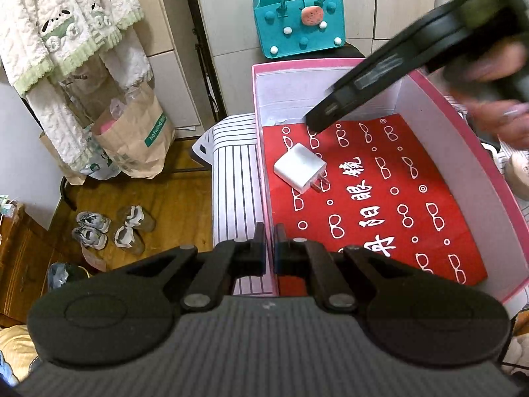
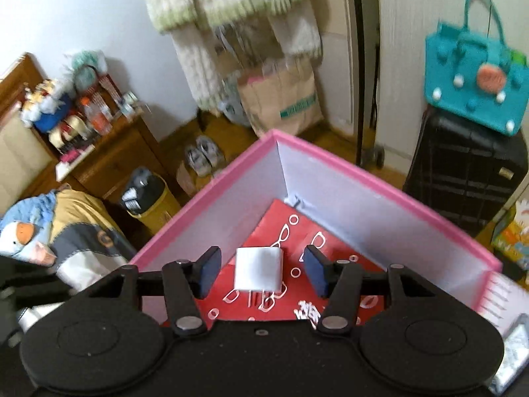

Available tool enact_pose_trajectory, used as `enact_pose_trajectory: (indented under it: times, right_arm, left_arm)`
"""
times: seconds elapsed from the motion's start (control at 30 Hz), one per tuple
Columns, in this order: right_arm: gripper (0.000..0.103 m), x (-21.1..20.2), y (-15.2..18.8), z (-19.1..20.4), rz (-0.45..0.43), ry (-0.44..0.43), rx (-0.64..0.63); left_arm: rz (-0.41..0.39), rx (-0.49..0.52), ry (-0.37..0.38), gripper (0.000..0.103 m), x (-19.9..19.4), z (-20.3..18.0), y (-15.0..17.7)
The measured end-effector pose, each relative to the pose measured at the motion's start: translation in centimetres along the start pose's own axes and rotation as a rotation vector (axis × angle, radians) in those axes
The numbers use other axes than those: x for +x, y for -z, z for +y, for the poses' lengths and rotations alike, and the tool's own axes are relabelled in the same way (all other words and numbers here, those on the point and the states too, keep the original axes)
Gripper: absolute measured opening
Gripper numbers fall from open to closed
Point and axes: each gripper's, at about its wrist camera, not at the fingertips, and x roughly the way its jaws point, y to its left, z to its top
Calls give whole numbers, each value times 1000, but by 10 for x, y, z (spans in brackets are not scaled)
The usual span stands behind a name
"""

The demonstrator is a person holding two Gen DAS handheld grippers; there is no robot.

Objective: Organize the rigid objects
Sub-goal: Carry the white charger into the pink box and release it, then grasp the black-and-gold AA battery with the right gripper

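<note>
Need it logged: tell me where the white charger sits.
The white charger lies loose on the red paper inside the pink box, between the open right hand-held gripper fingers.

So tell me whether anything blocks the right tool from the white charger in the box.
Nothing visible does. The white charger lies alone on the red paper inside the pink box, and the right tool hangs open above it with a finger either side.

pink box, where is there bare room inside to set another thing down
Most of the pink box floor is free: the red paper right of the white charger and toward the near wall. The far corner is crowded by the right tongs.
</note>
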Motion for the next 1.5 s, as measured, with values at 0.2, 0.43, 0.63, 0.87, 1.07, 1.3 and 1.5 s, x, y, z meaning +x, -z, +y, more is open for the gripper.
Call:
enact_pose_trajectory:
  times: [0.2,0.43,0.63,0.87,1.07,1.3,1.5]
  right_arm:
    - [63,-63,33,-1,-32,-19,-9]
    - [63,-129,103,-20,-124,9,9]
    - [63,-138,170,-37,-108,90,40]
    - [60,-116,220,-42,30,156,17]
    - [58,-90,234,-43,117,161,13]
    - [12,-72,240,-43,118,189,-19]
    - [12,-80,233,-49,94,188,8]
  left_arm:
    - [11,30,-1,4,1,-3,0]
    - [14,28,11,4,1,-2,3]
    - [1,22,13,4,-2,-2,7]
    - [7,30,14,4,-2,-2,5]
    - [67,25,28,5,4,0,-4]
    - [189,39,59,5,11,4,-22]
    - [227,28,66,5,13,6,-27]
